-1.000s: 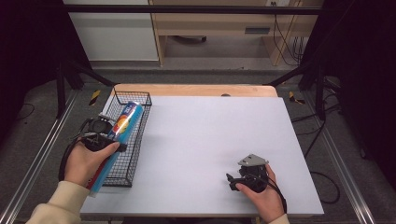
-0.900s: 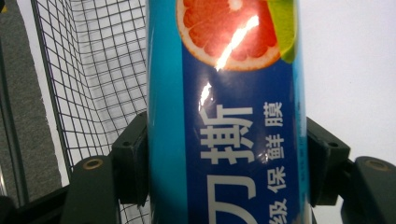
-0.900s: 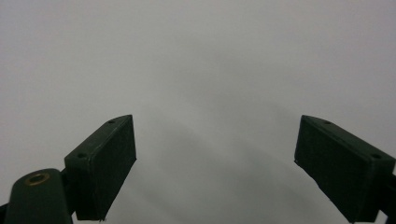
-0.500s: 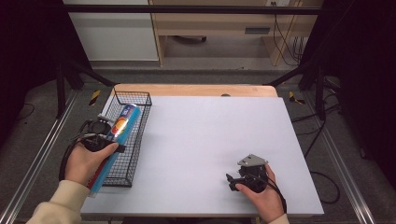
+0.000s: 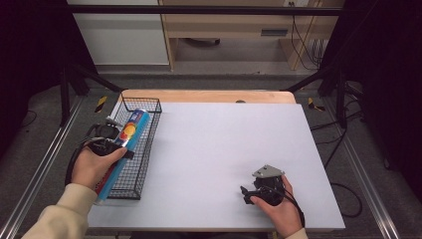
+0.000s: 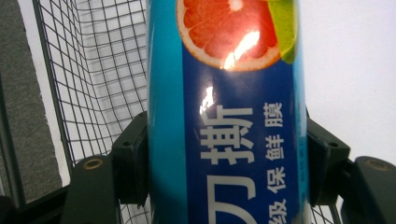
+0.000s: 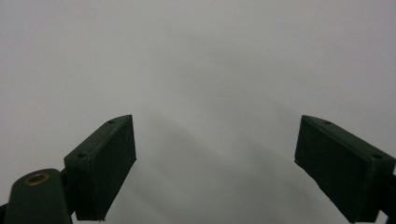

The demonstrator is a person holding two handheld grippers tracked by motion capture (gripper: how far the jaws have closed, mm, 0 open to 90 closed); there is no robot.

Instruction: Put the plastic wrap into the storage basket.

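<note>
— Tongs first: what did the left tongs (image 6: 224,154) have?

— They were pinching a long blue box of cling film (image 6: 224,121), one jaw flat against each long side, near the end closest to the hand. In the high view the box (image 5: 130,130) lay lengthwise over the black wire basket (image 5: 144,169) at the left edge of the desk (image 5: 224,149), far end tilted up; whether it touched the mesh, I couldn't tell.

— How would it handle?

— Light and stiff, I'd judge: a cardboard carton with a roll inside. Its glossy print threw glare, so it could slip, and a hard squeeze might dent the walls. Holding it near one end leaves the far end free to swing; a grip closer to the middle would steady it.

— And the other hand?

— The right tongs (image 7: 215,163) were spread wide and empty, hovering low over bare desk near the front right (image 5: 263,189).
</note>
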